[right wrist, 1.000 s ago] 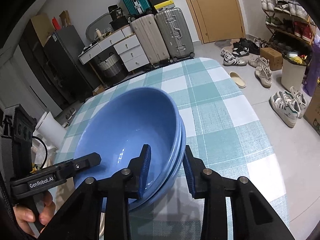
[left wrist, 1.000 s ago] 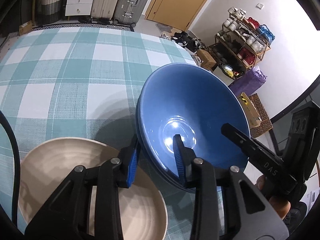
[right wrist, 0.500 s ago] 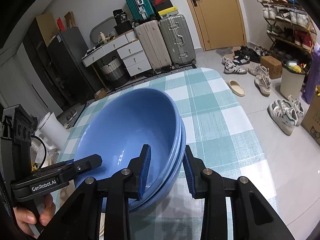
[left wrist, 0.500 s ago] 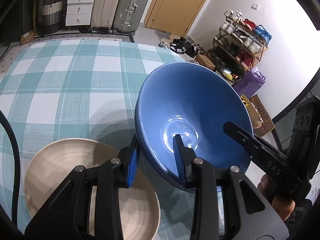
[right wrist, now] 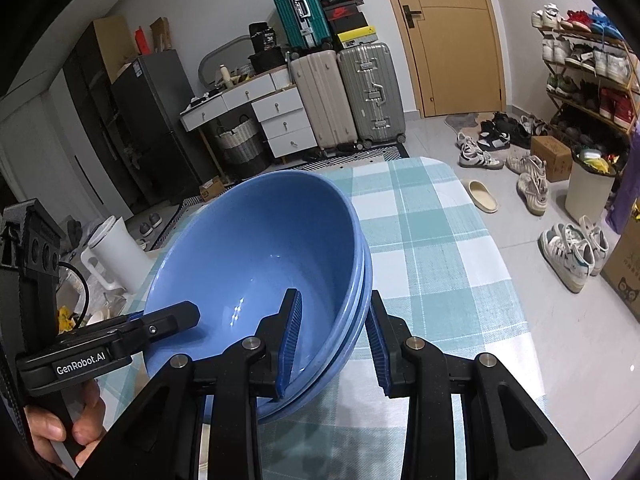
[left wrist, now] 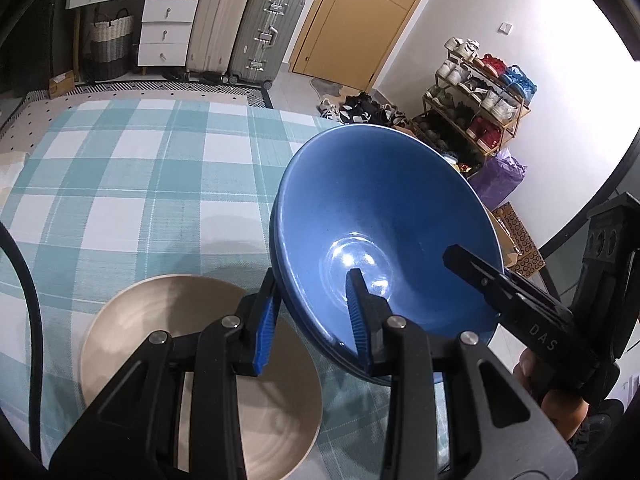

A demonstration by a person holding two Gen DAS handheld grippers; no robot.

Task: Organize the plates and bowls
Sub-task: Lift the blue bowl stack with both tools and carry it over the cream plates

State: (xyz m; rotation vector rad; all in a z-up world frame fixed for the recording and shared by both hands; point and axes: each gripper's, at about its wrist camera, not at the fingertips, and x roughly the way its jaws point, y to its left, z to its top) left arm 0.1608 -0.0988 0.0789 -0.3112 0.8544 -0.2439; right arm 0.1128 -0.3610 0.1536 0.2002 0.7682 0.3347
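The blue bowls point(left wrist: 384, 220) are a nested stack, with layered rims visible at the near edge in both views. The stack is tilted and appears held clear of the table point(left wrist: 120, 184), above the table's edge, casting a soft shadow on the cloth beneath.

The left gripper point(left wrist: 312, 316) clamps one side of the stack's rim: one blue pad sits inside the top bowl, the other against the outer wall, jaws closed on the bowls. The right gripper point(right wrist: 334, 340) clamps the opposite side of the rim in the same manner, one pad inside, one outside, jaws closed on the bowls. Each gripper appears at the far side of the bowls in the other's view, with part of a hand point(right wrist: 64, 424) wrapped round its handle.

Just beside the bowls, on the left gripper's side and lower down, a beige plate point(left wrist: 192, 364) with faint concentric ridges rests flat on the table, partly hidden by the left gripper's arms. It is apart from the bowls.

The table carries a teal-and-white checked cloth. Beyond the bowls, against the far wall, stand suitcases point(left wrist: 240, 28), a white drawer unit point(left wrist: 164, 32) and a wooden door point(right wrist: 452, 36). A shoe rack point(left wrist: 480, 92) stands against the side wall past the bowls, and loose shoes point(right wrist: 568, 248) lie on the floor beside the table.
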